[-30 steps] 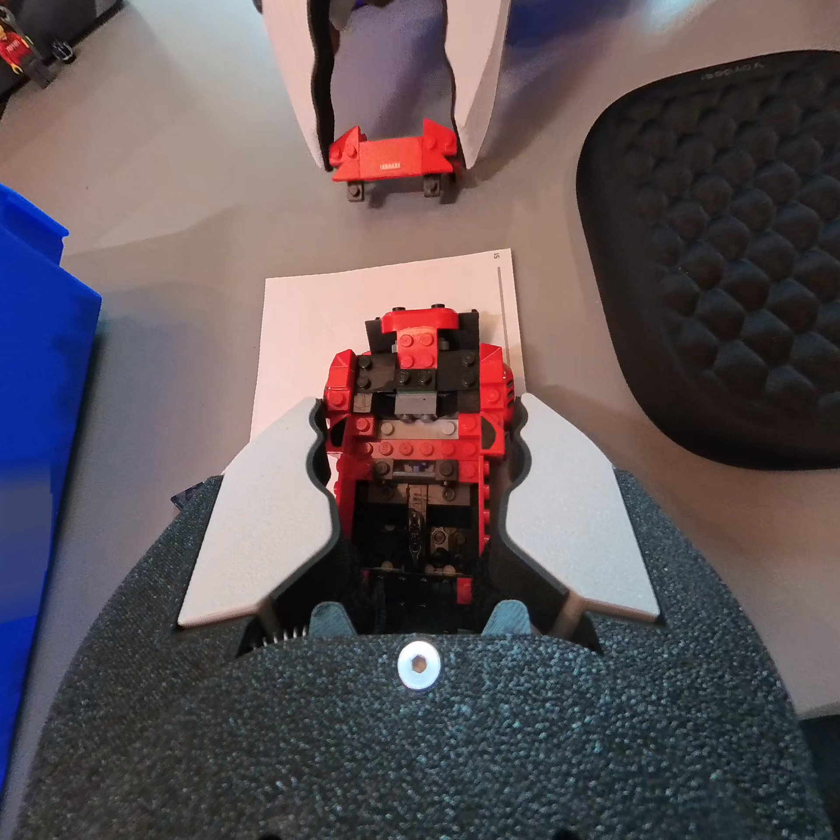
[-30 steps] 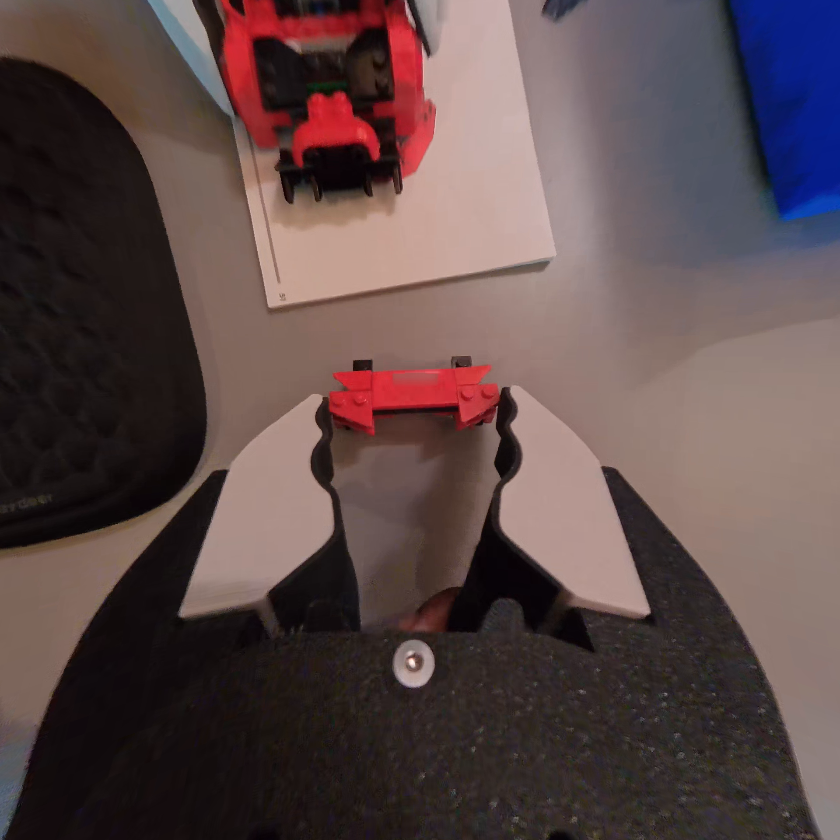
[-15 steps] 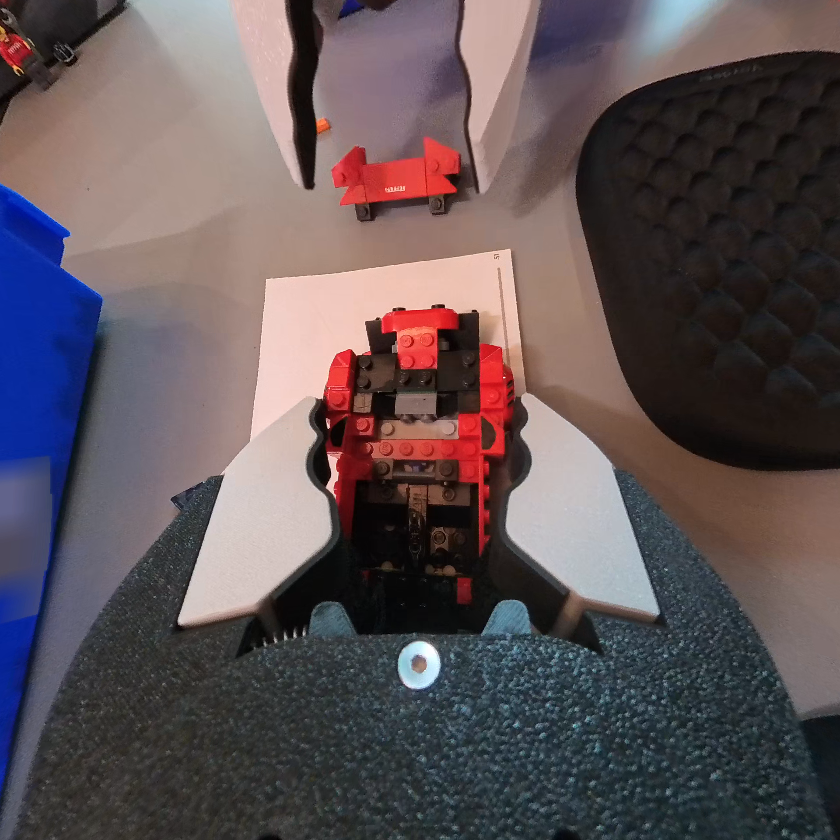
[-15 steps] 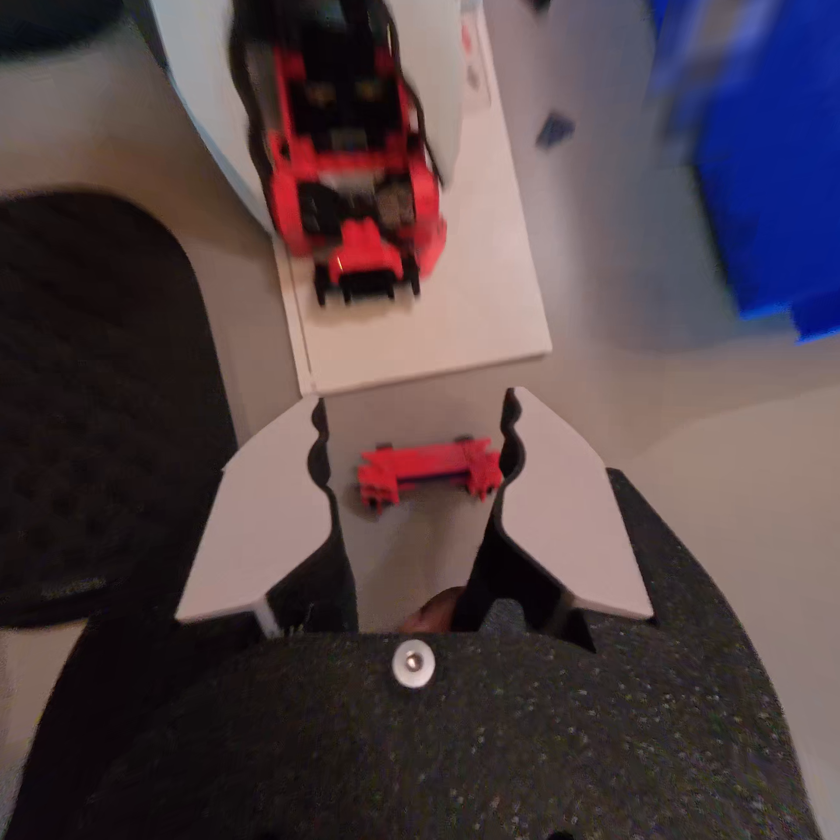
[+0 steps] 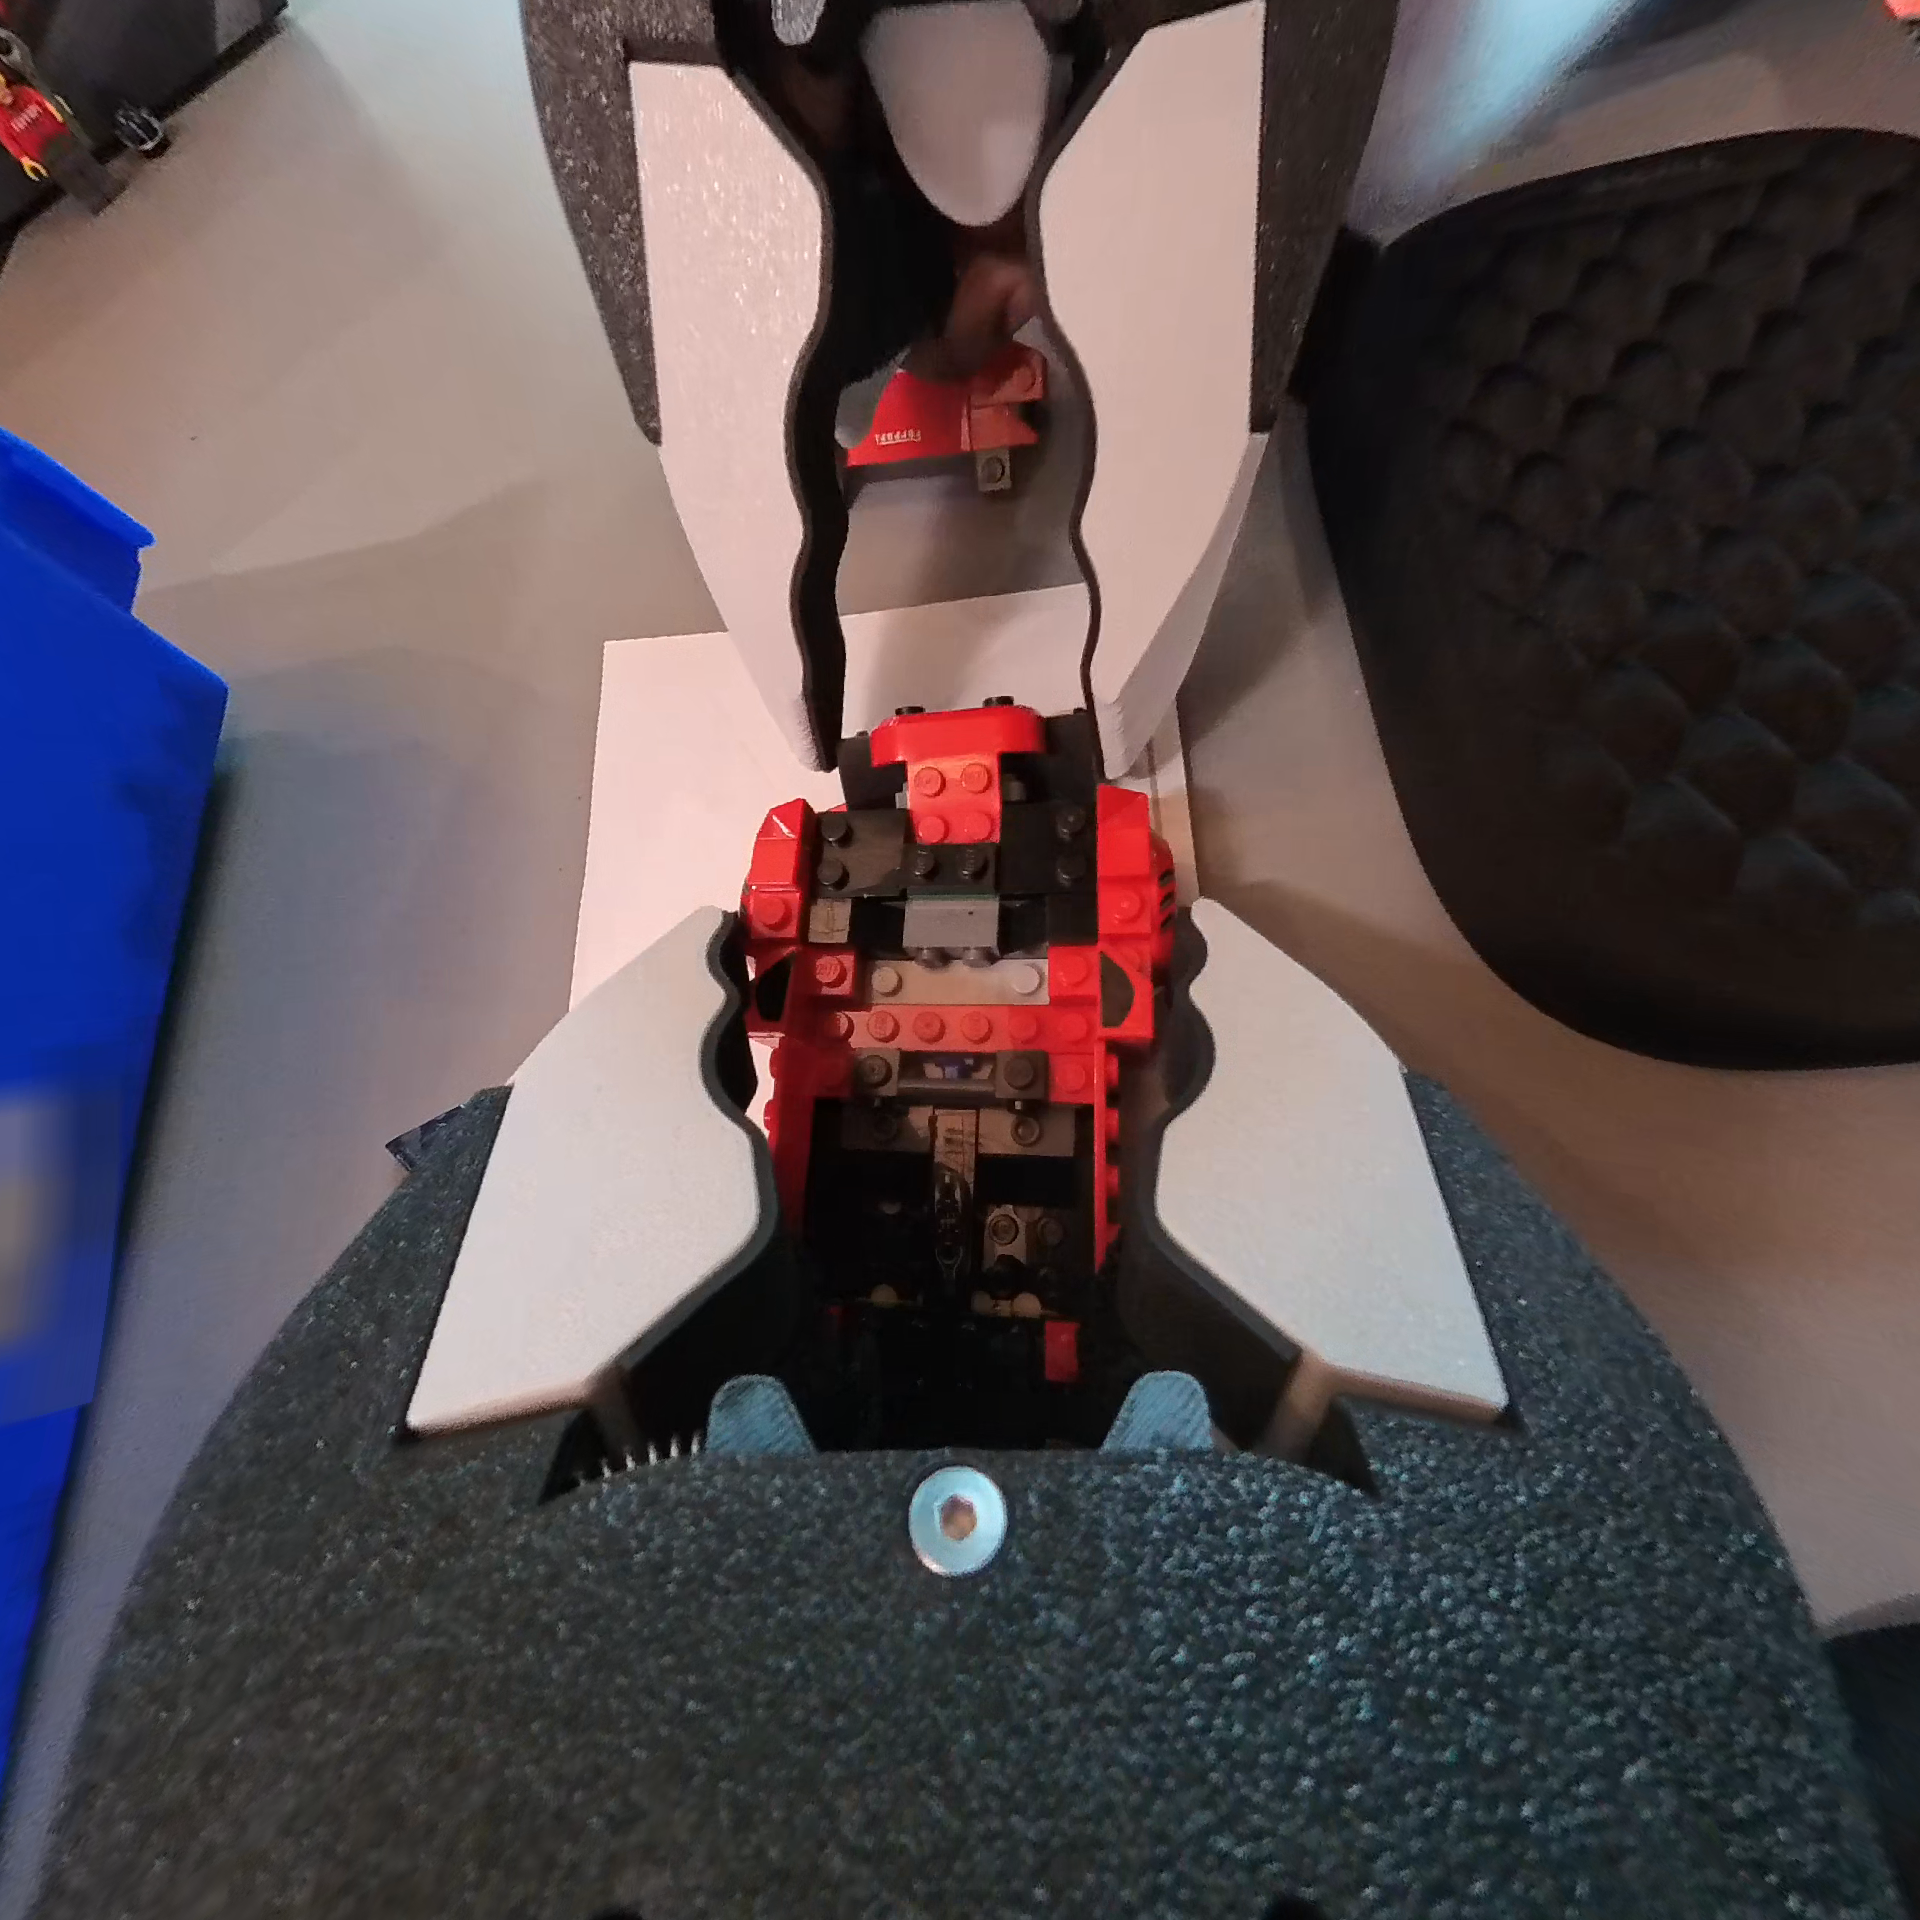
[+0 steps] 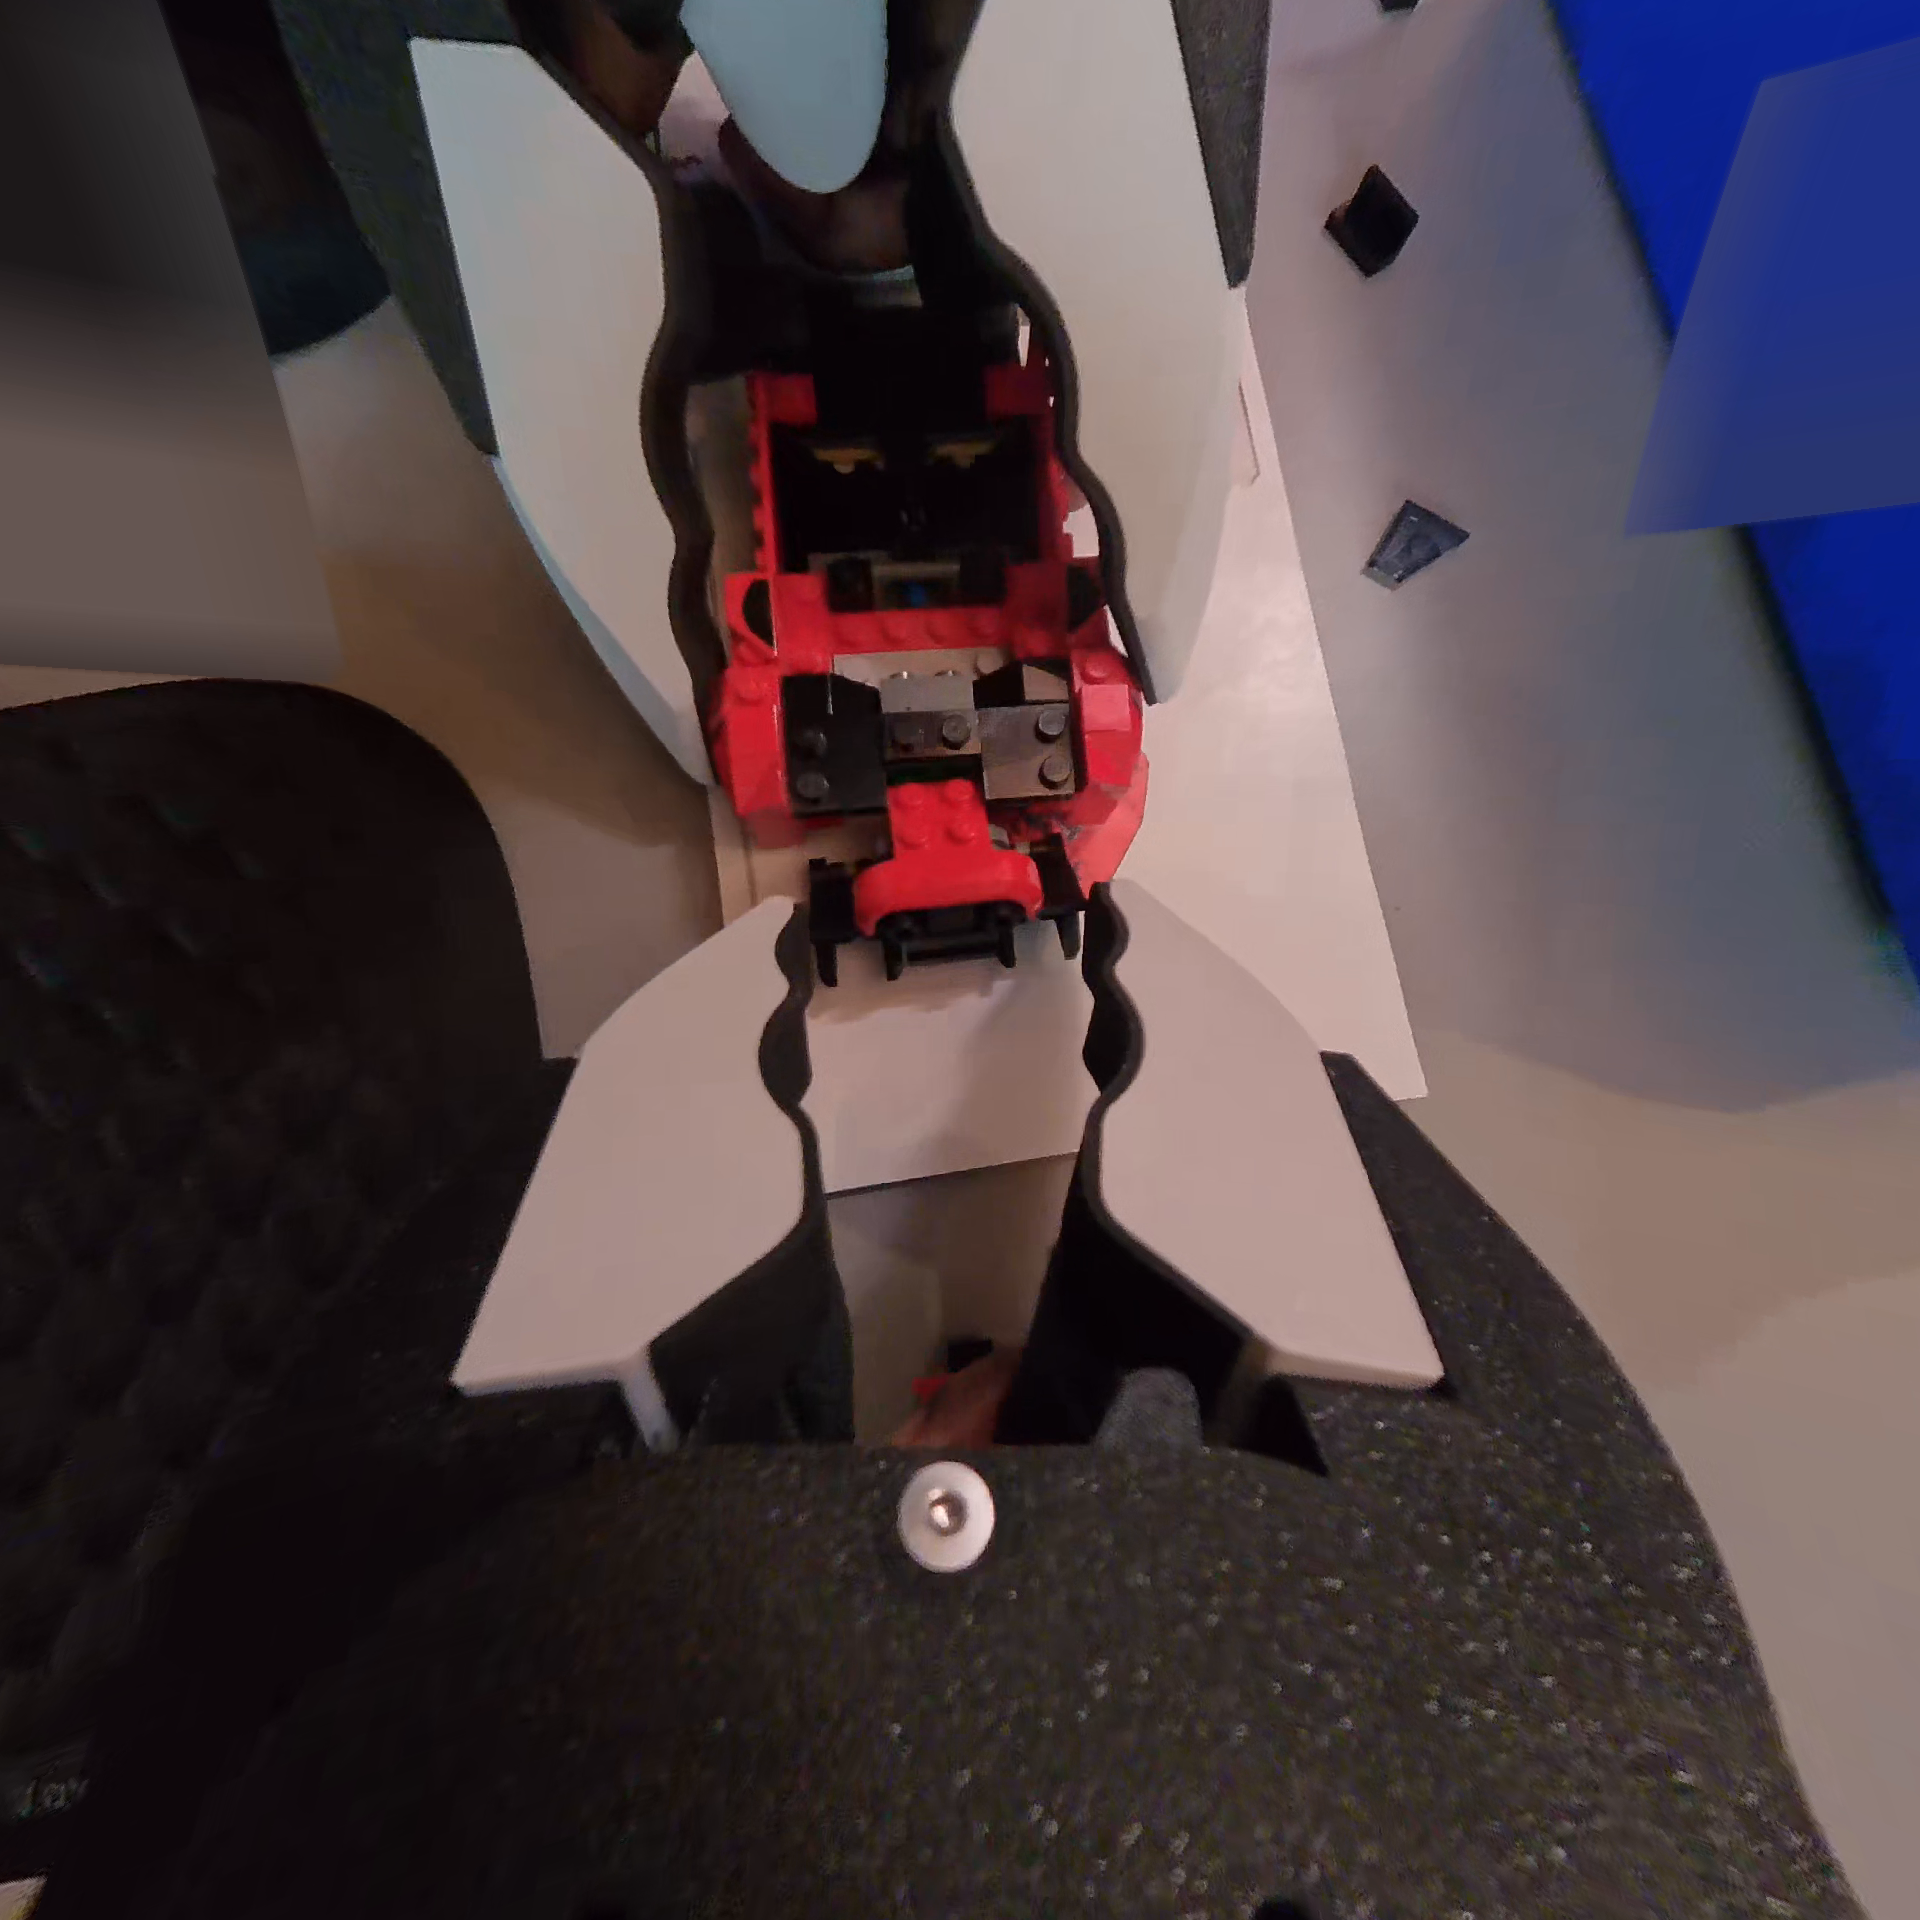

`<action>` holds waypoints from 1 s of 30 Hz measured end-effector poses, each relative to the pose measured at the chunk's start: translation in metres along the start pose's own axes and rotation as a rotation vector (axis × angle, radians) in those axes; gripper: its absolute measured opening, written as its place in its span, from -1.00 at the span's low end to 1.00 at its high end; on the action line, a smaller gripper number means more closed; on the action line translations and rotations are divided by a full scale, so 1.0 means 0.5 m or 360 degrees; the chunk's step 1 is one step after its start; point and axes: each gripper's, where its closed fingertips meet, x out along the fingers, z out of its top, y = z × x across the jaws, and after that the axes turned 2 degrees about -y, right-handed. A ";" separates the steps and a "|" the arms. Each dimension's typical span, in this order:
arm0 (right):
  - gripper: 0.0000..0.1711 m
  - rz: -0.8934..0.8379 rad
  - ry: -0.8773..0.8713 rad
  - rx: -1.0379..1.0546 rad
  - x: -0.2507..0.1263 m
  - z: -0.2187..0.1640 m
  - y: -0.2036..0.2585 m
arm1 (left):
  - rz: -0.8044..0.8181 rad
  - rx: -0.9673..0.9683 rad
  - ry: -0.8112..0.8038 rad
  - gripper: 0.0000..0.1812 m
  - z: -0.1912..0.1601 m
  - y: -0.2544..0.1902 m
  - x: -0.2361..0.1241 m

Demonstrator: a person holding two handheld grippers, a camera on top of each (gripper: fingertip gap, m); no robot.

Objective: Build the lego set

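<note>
My left gripper is shut on the sides of a red and black lego car, which rests on a white sheet. My right gripper faces it from the far end. Its jaws have closed in on the car's black end under a red curved brick, with the fingertips against both sides. The car fills the middle of the right wrist view. A red wing piece lies on the table behind, seen between the right gripper's fingers. A fingertip of a hand rests by it.
A blue bin stands left of the car and shows in the right wrist view too. A black bumpy mat lies on the other side. Two small dark pieces lie near the bin. A minifigure stands far left. Both grippers' tips are close together, under 4 cm apart.
My right gripper let go of the red wing piece, left it on the table, moved forward to the car's end and narrowed its jaws. My left gripper kept hold of the car.
</note>
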 end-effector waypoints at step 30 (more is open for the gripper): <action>-0.42 -0.0044 -0.0612 0.0082 -0.075 0.076 -0.017 | -0.0076 -0.0208 -0.0508 -0.15 0.071 0.019 -0.066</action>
